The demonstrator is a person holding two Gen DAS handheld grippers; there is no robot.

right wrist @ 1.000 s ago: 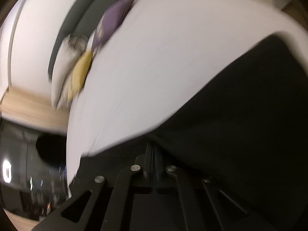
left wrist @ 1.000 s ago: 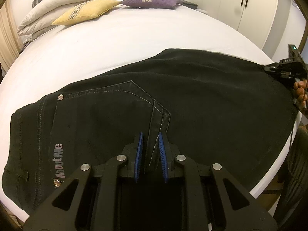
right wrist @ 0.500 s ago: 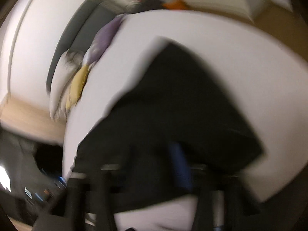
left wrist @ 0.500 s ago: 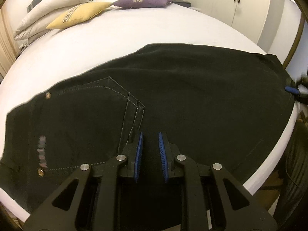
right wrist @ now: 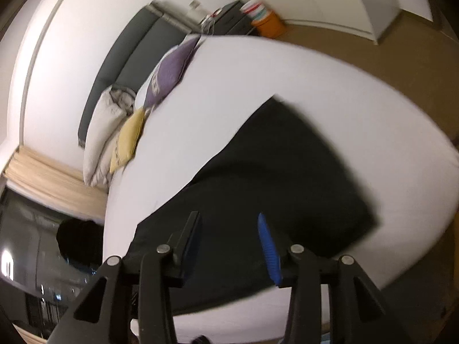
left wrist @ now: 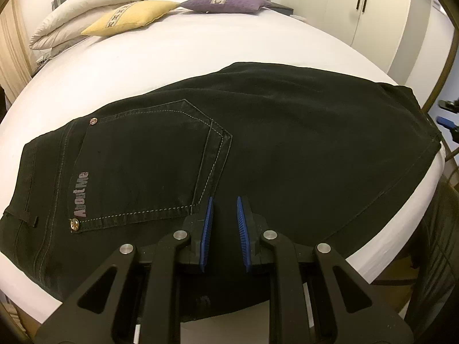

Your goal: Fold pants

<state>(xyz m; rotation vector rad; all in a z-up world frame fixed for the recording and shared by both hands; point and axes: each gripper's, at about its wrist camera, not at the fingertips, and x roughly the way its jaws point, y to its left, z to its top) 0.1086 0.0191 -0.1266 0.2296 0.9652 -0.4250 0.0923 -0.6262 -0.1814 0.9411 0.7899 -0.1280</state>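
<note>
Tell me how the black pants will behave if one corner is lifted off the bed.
The pants would probably droop, since they lie flat and follow the bed. The thick seams and stitched pocket suggest heavy denim, so likely some drag rather than slip.

Right wrist view motion-blurred; pants (right wrist: 272, 177) edges smeared. Left gripper (left wrist: 224, 230) frame hides near hem; can't tell if cloth pinched.
</note>
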